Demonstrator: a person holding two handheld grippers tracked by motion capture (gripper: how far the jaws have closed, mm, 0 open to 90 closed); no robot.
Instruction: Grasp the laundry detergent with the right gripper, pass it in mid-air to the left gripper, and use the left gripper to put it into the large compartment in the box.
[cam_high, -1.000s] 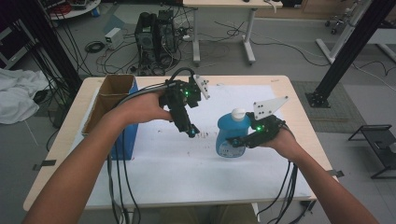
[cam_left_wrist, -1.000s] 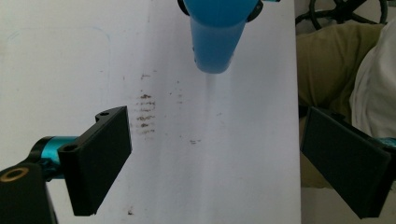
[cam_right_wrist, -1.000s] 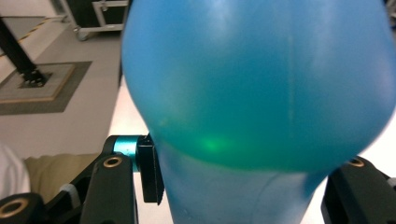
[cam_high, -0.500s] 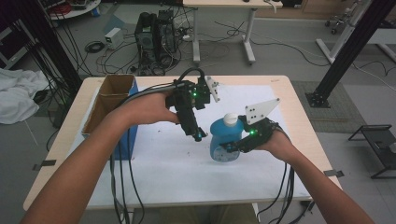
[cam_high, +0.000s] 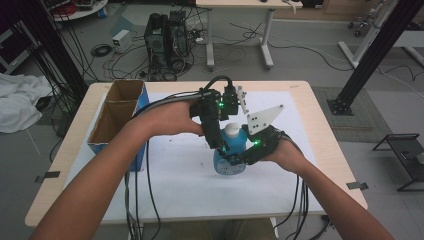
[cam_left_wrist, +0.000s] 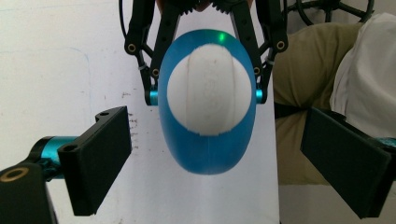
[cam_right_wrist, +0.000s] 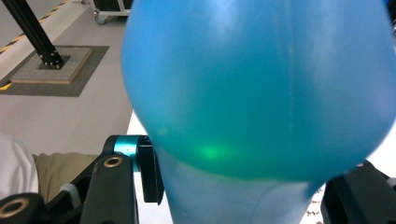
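A translucent blue plastic bottle with a rounded white cap (cam_high: 231, 150) stands upright on the white sheet covering the light wooden counter (cam_high: 320, 125), slightly to the 3 o'clock side of the counter's middle in the high view. The right tool (cam_high: 239, 158) is clenched on the bottle's lower body from the 3 o'clock side; in the right gripper view the blue body (cam_right_wrist: 261, 88) sits between its two black jaws, and in the left gripper view those same jaws press on the bottle's flanks. The left tool (cam_high: 218, 146) hangs just above the bottle, pointing down at the cap. In the left gripper view the white cap (cam_left_wrist: 208, 88) lies between its released, widely parted jaws, which stand clear of the bottle on both sides. An open brown cardboard box with a blue side (cam_high: 117, 117) rests near the counter's 9 o'clock edge, well apart from the bottle.
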